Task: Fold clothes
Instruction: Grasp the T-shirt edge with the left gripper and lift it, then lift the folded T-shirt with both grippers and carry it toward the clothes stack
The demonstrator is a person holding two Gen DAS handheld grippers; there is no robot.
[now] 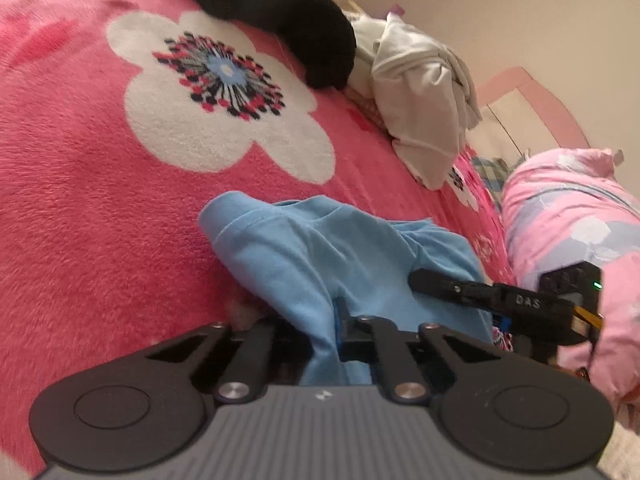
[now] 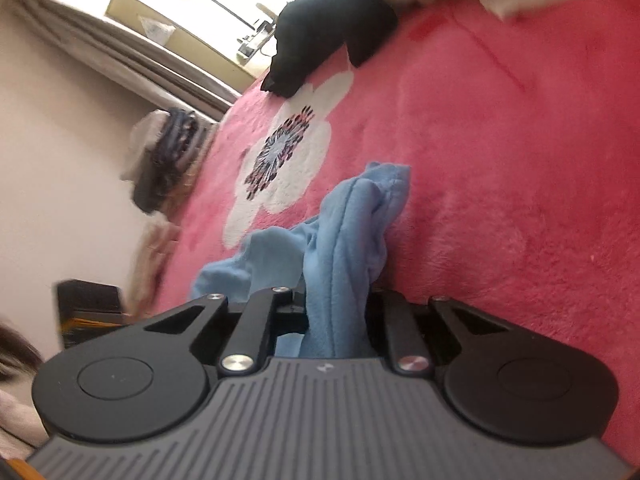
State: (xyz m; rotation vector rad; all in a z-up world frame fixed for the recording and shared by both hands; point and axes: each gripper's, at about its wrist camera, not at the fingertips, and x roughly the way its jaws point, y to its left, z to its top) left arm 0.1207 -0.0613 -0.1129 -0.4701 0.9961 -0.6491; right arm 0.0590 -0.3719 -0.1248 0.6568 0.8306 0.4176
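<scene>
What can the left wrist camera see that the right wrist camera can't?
Only the left wrist view shows the right tongs from outside and a pink patterned quilt. Only the right wrist view shows the bright window and curtain. Both show the blue garment pinched in the tongs, the black clothing and the pink flowered blanket.

The left gripper (image 1: 324, 320) has a grey ribbed body along the bottom of the frame, flanked by two round black discs, each with an inset circle. Black linkage arms run forward from silver screws and rivets toward the fingers. The right gripper (image 2: 336, 308) is built the same: grey ribbed housing, black discs, black links, silver pivots. In the left wrist view its black finger at right bears pale lettering, with a small green light and a yellow strip behind it.
</scene>
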